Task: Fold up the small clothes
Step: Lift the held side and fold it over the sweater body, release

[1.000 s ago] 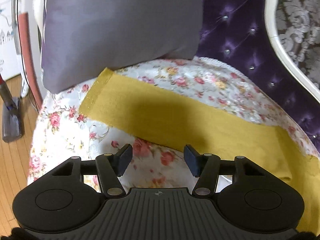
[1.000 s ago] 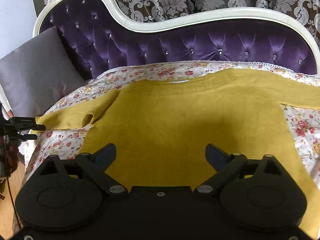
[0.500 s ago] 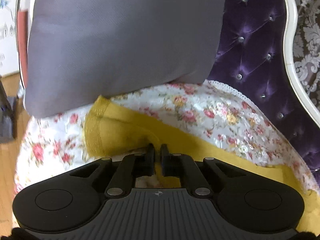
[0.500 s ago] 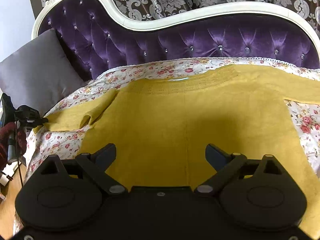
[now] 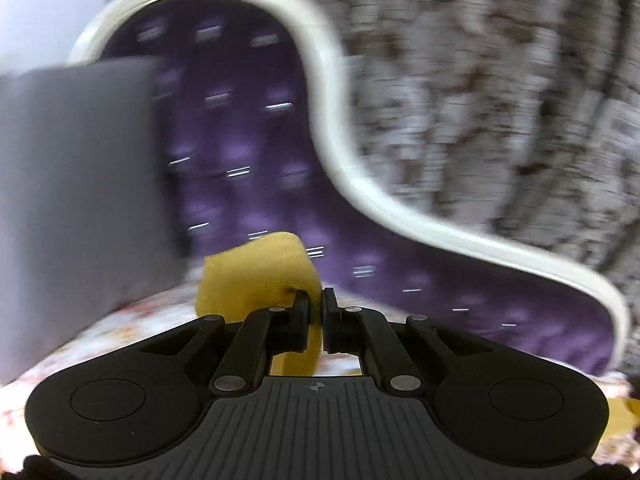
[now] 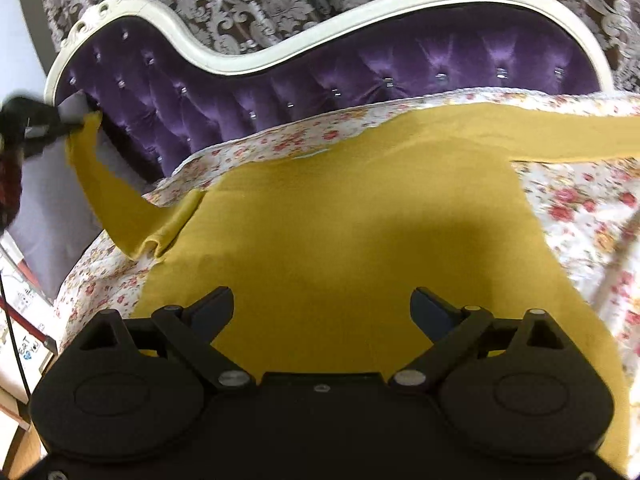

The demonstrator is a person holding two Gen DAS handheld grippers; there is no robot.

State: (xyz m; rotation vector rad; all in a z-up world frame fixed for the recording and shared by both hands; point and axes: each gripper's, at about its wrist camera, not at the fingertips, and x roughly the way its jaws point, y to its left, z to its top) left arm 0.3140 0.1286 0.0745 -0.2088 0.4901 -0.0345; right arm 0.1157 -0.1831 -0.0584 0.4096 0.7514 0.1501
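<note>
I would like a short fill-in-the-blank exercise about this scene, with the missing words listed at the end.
1. The left hand-held gripper is shut on the yellow garment's ____, lifting it off the floral sheet.
2. The right hand-held gripper hovers over the garment's body with its jaws ____.
3. The sofa's tufted backrest is ____ in colour.
4. A ____ cushion leans at the sofa's left end.

Missing words: sleeve; open; purple; grey

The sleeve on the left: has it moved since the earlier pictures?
Yes. The sleeve, pinched in the left gripper, has risen off the floral cover and now hangs before the grey pillow.
</note>
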